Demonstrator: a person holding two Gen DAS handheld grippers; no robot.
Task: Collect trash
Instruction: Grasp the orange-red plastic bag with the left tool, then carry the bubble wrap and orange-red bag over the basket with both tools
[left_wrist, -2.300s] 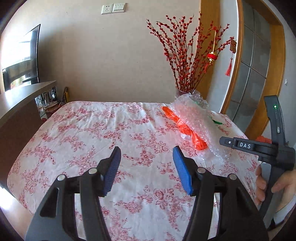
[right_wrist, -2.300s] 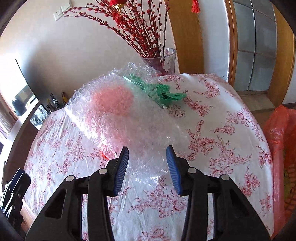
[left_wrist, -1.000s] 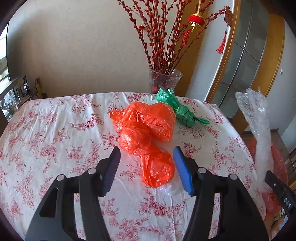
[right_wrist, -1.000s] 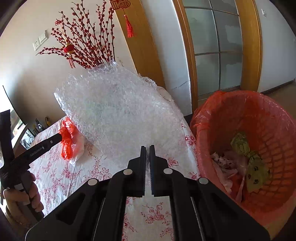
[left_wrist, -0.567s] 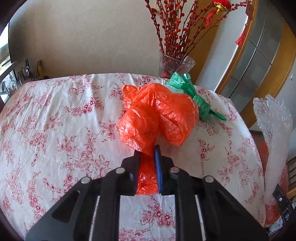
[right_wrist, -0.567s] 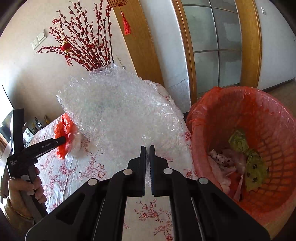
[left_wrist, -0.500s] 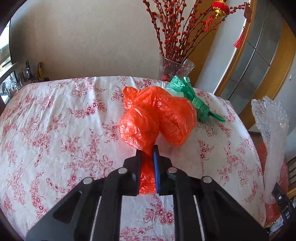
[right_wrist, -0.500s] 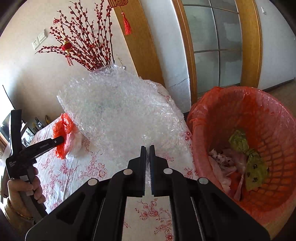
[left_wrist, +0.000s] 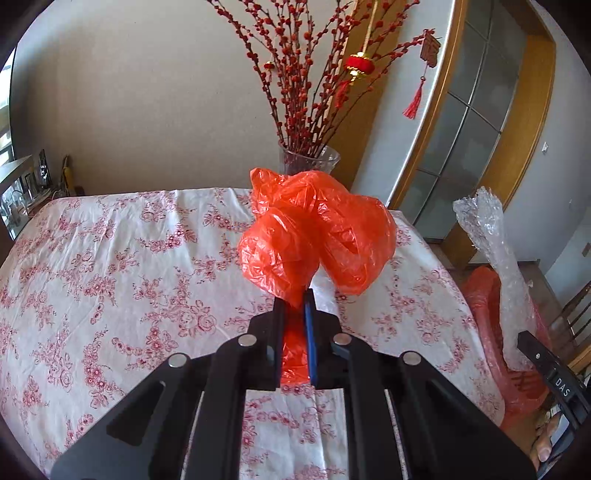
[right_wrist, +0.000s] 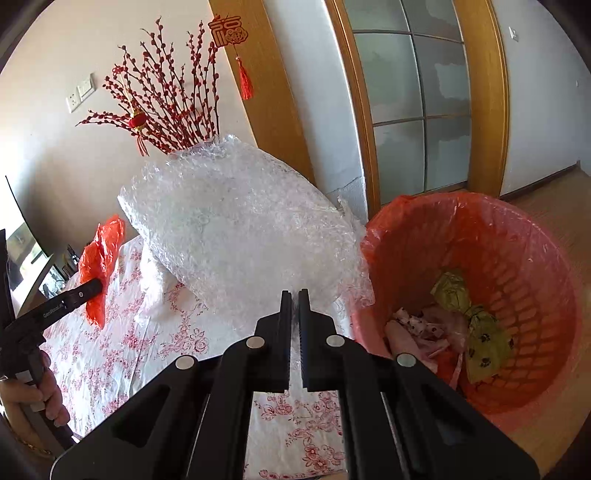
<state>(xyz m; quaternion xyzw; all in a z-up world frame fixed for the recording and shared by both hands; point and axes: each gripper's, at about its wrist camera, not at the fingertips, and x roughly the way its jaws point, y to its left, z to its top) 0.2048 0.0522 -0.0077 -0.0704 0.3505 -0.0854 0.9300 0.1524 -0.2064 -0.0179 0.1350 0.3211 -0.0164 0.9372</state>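
Observation:
My left gripper (left_wrist: 294, 301) is shut on a crumpled orange plastic bag (left_wrist: 317, 236) and holds it lifted above the floral tablecloth (left_wrist: 129, 266). The bag also shows in the right wrist view (right_wrist: 99, 254). My right gripper (right_wrist: 294, 295) is shut on a large sheet of clear bubble wrap (right_wrist: 240, 229) and holds it up beside the table's right edge, just left of the bin. The bubble wrap also shows in the left wrist view (left_wrist: 495, 266). A pink mesh trash bin (right_wrist: 517, 258) with an orange liner holds several scraps and stands on the floor to the right.
A glass vase (left_wrist: 308, 162) of red berry branches stands at the table's far edge. A wooden-framed glass door (right_wrist: 424, 110) is behind the bin. A chair (left_wrist: 572, 314) shows at the right. A TV (right_wrist: 22, 254) and shelf lie far left.
My left gripper has lifted the orange bag off the tablecloth; the green bag behind it is out of sight. My right gripper has carried the bubble wrap closer to the bin.

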